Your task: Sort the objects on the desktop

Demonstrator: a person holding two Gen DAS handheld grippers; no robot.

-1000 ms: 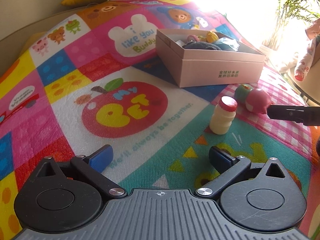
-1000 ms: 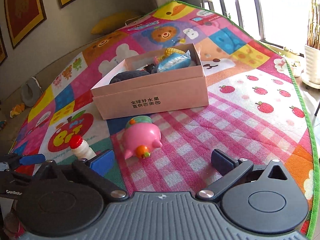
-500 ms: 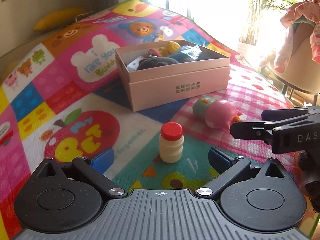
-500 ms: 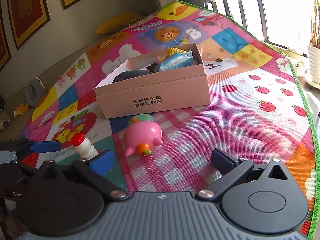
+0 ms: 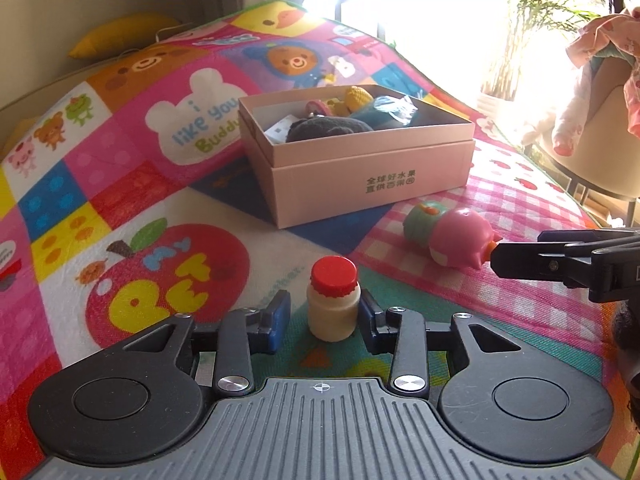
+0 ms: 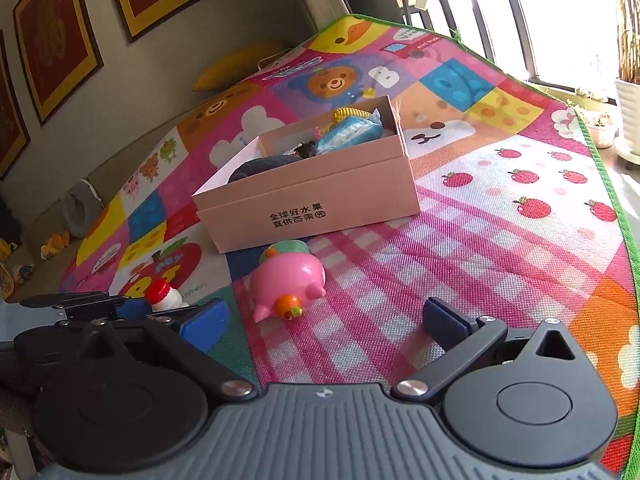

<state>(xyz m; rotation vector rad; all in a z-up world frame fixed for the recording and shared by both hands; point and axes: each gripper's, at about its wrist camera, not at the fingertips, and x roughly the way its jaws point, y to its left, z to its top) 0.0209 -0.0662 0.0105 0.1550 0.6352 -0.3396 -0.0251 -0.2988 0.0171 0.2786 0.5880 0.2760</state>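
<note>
A small cream bottle with a red cap stands upright on the play mat between the blue pads of my left gripper. The right pad touches it; a narrow gap shows on the left. It also shows in the right wrist view. A pink pig toy lies on its side on the checked patch, just ahead of my open, empty right gripper; it also shows in the left wrist view. A pink cardboard box holding several items stands behind both.
The colourful play mat covers the surface; its green edge runs along the right. A yellow cushion lies at the far back. A chair with clothes and plants stand past the mat's right edge.
My left gripper moved forward to the bottle and its jaws narrowed around it. My right gripper edged a little closer to the pig toy and stayed open.
</note>
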